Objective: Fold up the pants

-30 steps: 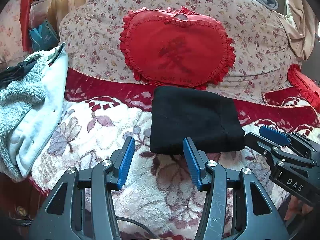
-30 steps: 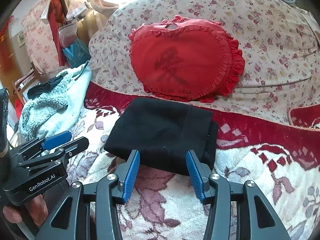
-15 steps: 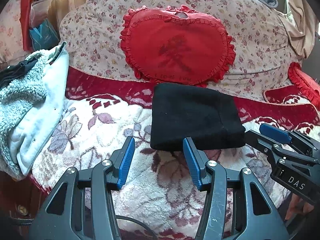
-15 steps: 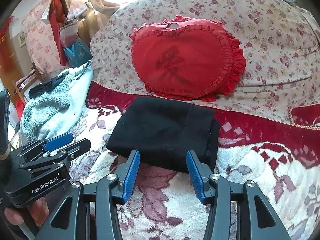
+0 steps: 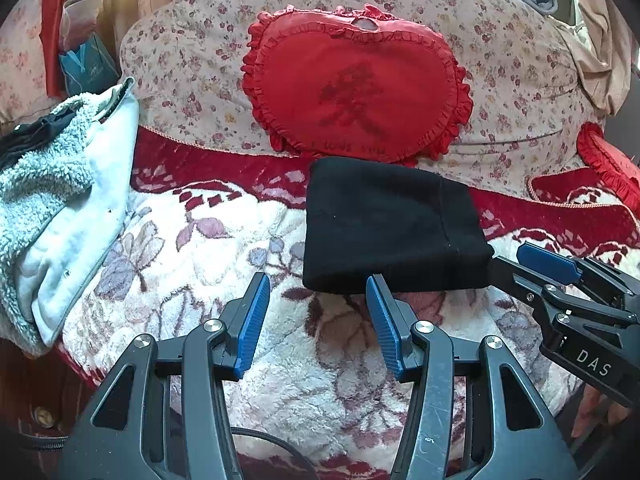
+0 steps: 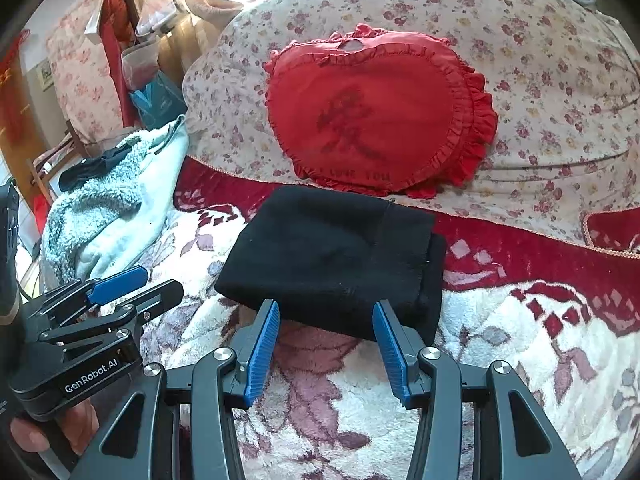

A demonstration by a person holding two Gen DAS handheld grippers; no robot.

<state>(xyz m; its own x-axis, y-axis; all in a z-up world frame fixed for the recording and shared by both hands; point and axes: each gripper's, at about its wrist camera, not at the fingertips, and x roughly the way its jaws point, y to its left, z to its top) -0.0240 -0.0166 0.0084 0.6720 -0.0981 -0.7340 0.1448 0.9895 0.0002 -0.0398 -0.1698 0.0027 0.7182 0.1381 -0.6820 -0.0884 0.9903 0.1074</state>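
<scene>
Grippers both angled down toward the folded black pants, side by side. Left gripper spread wide, empty, just short of the pants' near edge. Right gripper spread wide, empty, tips at that edge; contact unclear. Pants lie on the floral blanket, just below the red heart pillow. Person's hands mostly cropped.

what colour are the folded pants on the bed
Black: the folded pants lie on the floral blanket, seen best from the right wrist view.
</scene>
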